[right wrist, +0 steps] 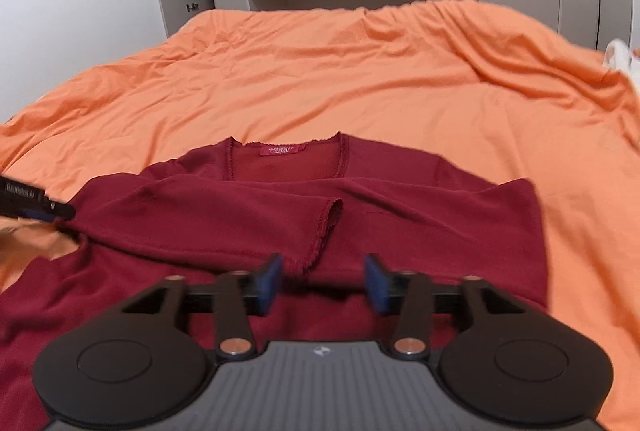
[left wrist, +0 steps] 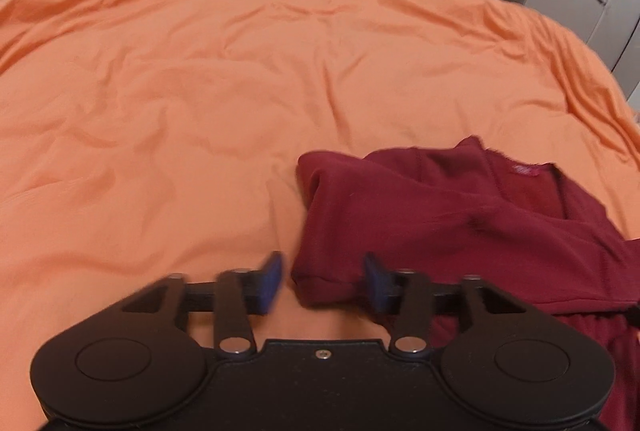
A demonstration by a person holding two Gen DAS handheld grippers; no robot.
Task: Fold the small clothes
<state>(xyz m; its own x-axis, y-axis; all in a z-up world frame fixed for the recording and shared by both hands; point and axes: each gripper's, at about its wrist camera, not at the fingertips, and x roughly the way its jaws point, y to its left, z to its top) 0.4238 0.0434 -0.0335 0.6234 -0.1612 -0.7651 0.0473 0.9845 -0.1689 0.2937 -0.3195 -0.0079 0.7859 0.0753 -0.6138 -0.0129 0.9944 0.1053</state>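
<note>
On the left-hand camera, the orange bedsheet (left wrist: 200, 79) is filling most of the view, wrinkled and soft. The dark red top (left wrist: 460, 223) is lying at lower right, its folded side edge bunching up just ahead of the left gripper (left wrist: 322, 281). Jaws are standing wide, holding nothing; the right blue pad (left wrist: 374, 281) is sitting over the cloth edge, the left pad over bare sheet. Some motion blur here.

On the right-hand camera, the same top (right wrist: 400, 215) is spreading flat near the bed's front edge, neckline and pink label (right wrist: 277, 150) pointing away, both sleeves lying crossed over the chest. One scalloped cuff (right wrist: 326, 227) is ending just ahead of the right gripper (right wrist: 322, 281), whose jaws are also gaping wide and empty. The other gripper's tip (right wrist: 52, 211) is showing at far left, by the top's side.

Judgement: fabric is looking thin, light and limp, probably stretchy knit. It will likely be sagging and dragging on the sheet when lifted. Best holds are seeming to be the hem corners or the folded side edges, pinching all layers together so the sleeves are not slipping out.
</note>
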